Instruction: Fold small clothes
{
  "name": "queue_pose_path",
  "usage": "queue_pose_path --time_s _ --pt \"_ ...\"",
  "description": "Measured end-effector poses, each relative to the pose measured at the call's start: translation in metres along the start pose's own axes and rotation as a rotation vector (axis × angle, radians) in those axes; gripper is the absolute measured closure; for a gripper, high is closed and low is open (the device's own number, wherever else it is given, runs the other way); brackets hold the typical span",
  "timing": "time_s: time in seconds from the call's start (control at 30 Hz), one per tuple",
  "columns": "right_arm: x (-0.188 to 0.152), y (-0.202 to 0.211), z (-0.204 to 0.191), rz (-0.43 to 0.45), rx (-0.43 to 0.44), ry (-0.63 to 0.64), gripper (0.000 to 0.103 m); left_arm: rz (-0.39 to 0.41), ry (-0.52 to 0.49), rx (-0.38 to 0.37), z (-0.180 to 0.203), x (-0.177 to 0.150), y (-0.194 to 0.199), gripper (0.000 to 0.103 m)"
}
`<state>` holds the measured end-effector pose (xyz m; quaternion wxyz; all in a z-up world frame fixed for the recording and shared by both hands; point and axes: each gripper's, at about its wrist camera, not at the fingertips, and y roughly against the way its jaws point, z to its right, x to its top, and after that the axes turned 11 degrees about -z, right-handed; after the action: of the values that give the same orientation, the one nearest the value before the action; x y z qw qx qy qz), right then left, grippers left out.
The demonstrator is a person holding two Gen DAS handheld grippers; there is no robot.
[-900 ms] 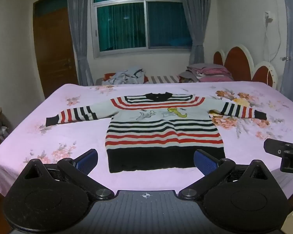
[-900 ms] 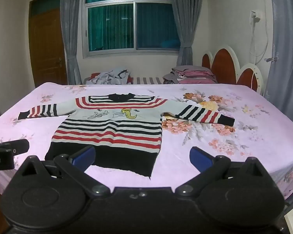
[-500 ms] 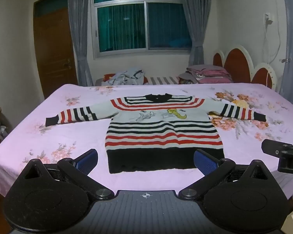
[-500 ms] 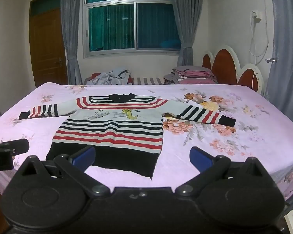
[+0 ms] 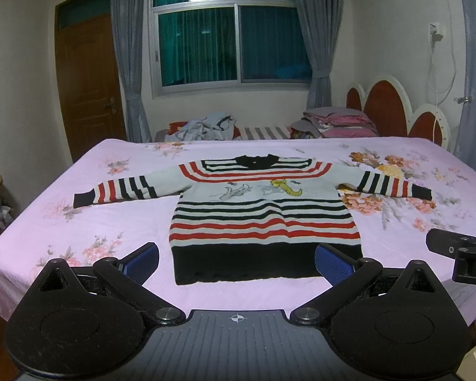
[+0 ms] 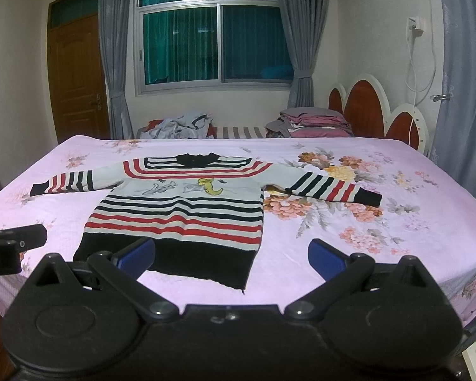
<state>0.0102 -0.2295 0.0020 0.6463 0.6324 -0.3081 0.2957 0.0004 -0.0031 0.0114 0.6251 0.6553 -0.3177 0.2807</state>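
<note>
Lying flat on the bed (image 5: pixel 79 222): 1 striped sweater (image 5: pixel 263 212), sleeves spread.

The sweater (image 5: pixel 263 212) has red, black and white stripes with a black bottom. The bed sheet (image 5: pixel 79 222) is pink with flowers. The curtains (image 5: pixel 127 63) are grey.

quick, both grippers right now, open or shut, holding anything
Left gripper: open, holding nothing, short of the sweater.
Right gripper: open, holding nothing.
</note>
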Motion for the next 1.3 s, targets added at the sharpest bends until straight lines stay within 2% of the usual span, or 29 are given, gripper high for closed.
queue_pose_path --time_s 1.3 --pt "0.0079 0.0055 0.0074 0.011 0.002 -0.010 0.000 0.011 -0.002 0.001 0.0002 -0.0013 0.0036 0.000"
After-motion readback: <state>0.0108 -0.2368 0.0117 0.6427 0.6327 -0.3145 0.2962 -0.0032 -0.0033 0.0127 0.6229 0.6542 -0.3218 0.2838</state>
